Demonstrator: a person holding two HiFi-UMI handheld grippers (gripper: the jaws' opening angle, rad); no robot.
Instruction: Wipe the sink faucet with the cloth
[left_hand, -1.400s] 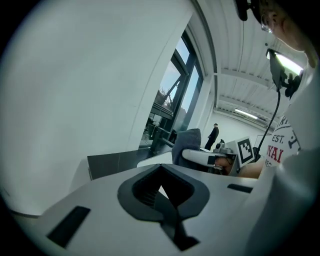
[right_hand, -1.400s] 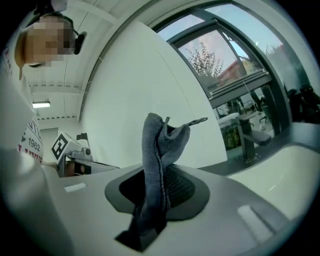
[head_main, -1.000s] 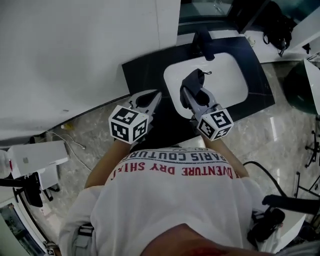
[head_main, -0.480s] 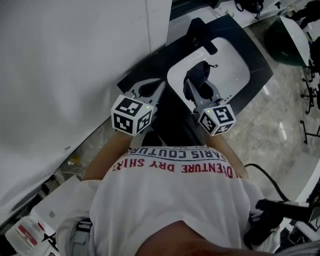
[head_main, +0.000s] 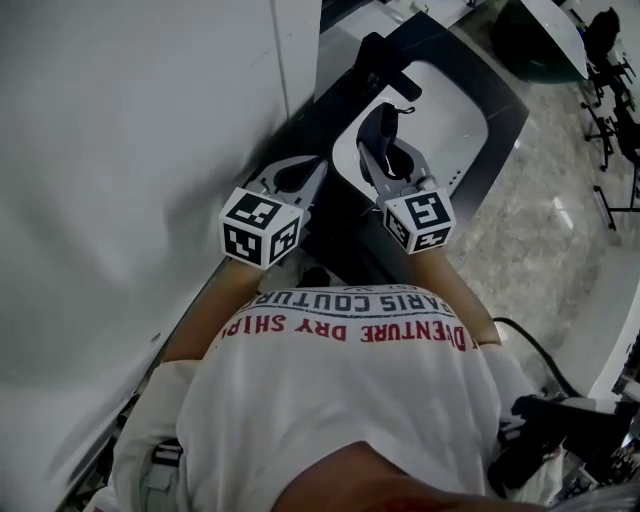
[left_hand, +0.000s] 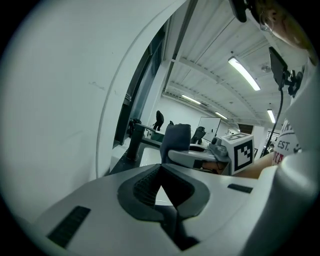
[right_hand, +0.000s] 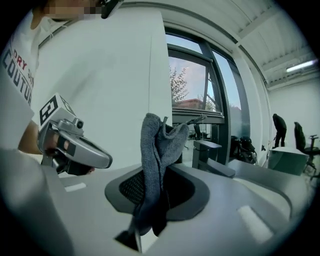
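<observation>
With our right claw pinching the cloth (left claw closed, empty), we should press its bunched top firmly around the faucet.

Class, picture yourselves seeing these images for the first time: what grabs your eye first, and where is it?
The grey cloth stands out, pinched upright in the shut right gripper over the white sink. The black faucet rises at the sink's far end, just beyond the cloth. The left gripper hangs shut and empty to the sink's left.
</observation>
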